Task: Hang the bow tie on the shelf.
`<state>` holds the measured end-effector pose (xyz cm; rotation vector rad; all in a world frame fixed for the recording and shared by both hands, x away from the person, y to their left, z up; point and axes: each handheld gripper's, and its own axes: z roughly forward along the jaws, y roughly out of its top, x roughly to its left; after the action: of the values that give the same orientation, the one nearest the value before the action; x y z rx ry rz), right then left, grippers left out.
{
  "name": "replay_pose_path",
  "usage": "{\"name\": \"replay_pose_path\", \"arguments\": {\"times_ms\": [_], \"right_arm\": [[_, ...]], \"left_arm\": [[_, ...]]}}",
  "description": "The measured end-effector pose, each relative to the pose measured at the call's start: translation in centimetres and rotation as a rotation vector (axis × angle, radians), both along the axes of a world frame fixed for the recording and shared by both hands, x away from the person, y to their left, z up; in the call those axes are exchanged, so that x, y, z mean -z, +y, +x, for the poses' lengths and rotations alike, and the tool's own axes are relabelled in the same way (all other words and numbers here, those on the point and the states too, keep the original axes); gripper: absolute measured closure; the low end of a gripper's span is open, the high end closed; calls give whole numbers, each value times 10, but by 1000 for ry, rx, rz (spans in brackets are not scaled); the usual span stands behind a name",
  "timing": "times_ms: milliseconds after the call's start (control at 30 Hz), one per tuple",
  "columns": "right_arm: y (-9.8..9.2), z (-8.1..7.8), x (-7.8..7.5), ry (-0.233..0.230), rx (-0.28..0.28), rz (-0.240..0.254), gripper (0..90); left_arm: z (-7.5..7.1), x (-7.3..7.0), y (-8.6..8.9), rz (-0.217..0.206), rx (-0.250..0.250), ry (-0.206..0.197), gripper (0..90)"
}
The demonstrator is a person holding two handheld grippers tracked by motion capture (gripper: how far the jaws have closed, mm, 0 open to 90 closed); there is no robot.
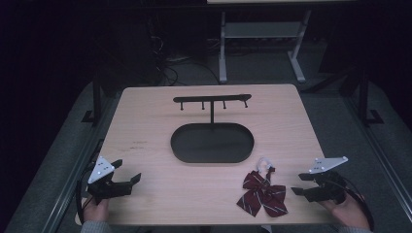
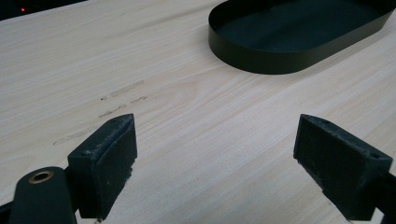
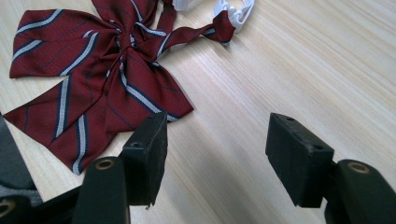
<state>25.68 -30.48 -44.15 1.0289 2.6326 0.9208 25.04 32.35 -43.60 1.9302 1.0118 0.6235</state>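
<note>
Both jaws of the right hand-held gripper (image 1: 305, 184) stand wide and empty, so ease left to the striped bow tie (image 1: 262, 193) lying near the desk's (image 1: 145, 126) front edge, pinching its centre knot.

High view: looks down and forward from above your side, far off, over the whole table (image 1: 145, 121) | Left gripper view: low and close, faces the black tray (image 2: 280, 56), which the high view shares | Right gripper view: low and close, faces the red bow (image 3: 93, 70), shared too.
</note>
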Motion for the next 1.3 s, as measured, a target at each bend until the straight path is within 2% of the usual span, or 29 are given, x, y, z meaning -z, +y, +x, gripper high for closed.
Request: {"name": "replay_pose_path", "arguments": {"times_ms": [200,267,333,433,567,700,900,1133,1300], "right_arm": [[6,3,-2,-3,-9,-17,383],[12,5,-6,-13,-32,-32,383],[16,8,-10,-9,-38,-38,359],[21,13,-14,5,-64,-36,374],[26,19,-20,13,-91,-71,378],[30,23,-25,24,-101,-81,380],[44,34,-36,28,-150,-112,408],[56,47,-42,37,-196,-139,414],[59,51,-44,55,-202,-145,416]], "left_arm": [[0,0,-1,0,0,-1,131],[0,0,-1,7,7,-2,131],[0,-1,-1,6,6,-6,131],[-1,0,-1,6,6,-4,131],[0,0,-1,-1,2,-5,131],[0,-1,-1,12,7,-4,131],[-1,-1,-1,10,7,-8,131],[-1,-1,-1,11,6,-4,131],[-1,-1,-1,12,7,-4,131]]}}
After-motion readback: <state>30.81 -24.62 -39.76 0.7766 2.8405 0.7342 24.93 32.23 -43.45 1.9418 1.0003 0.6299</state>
